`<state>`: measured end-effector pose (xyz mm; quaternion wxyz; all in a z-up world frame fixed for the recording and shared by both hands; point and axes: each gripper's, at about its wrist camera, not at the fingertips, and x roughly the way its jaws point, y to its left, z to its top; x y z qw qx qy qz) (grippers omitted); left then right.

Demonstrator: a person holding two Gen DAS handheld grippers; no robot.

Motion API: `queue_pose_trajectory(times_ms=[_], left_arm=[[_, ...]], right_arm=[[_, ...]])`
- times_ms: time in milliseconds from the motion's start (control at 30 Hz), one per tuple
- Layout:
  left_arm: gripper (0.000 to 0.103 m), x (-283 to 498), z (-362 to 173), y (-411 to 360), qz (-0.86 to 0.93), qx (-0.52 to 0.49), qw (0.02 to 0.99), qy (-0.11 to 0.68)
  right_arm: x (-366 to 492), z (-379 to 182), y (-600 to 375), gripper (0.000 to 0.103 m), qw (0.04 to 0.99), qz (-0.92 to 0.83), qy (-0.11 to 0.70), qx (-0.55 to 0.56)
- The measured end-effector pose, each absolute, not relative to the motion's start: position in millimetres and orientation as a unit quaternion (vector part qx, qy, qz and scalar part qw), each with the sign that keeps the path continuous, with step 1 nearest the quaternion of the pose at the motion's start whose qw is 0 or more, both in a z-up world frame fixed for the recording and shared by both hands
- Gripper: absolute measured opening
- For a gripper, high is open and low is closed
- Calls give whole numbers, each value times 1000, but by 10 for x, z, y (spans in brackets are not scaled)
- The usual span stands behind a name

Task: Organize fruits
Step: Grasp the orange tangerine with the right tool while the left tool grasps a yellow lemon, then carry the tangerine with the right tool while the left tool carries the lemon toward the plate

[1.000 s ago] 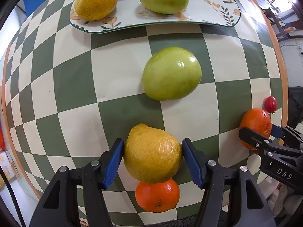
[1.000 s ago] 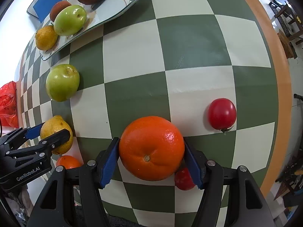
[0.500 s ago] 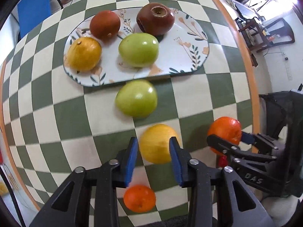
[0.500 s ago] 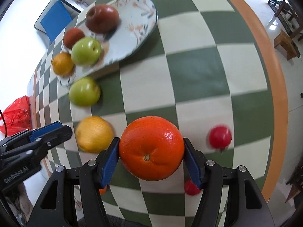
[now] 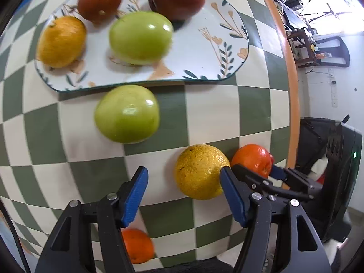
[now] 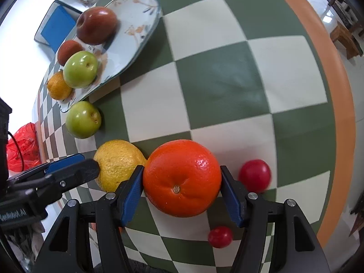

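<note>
The right hand-held gripper [image 6: 182,183] is clamped on a large orange [image 6: 182,177], both blue pads against its sides, above the checkered tabletop [image 6: 227,79]. The left hand-held gripper [image 5: 184,195] stands wide and empty, with the yellow citrus [image 5: 201,171] lying by its right finger rather than between the two. The step in hand looks like carrying the orange to the flowered plate [image 5: 204,52] (four fruits already sit there); the next move calls for finding the plate's bare right side. A green apple [image 5: 127,113] waits just below the rim. "GenRobot.AI" reads on the left gripper's body
</note>
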<state>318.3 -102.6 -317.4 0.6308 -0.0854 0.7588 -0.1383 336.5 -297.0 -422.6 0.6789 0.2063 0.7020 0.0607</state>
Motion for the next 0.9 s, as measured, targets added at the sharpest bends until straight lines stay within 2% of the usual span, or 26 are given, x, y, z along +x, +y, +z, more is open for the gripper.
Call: queue_pose_trajectory(times_ms=[167,433,700,900], left_arm=[[64,3152,-3276,-1262,-150,-96,616,768],[62,3056,-3472,-1517,-143,-25,623,768],[61,3081,-3281,-1523,-143,21,667,730],[61,3227,-2966,-1347,-147,8,700,699]], right_arm=[[3206,-4146,-3229,67,688,36,693,214],[2997,-4152,-3541,67,687,1,690,227],[2940,-4176,-3548,67,691,4,688,222],[3091,-4064,-3455,67,702,28,675,224]])
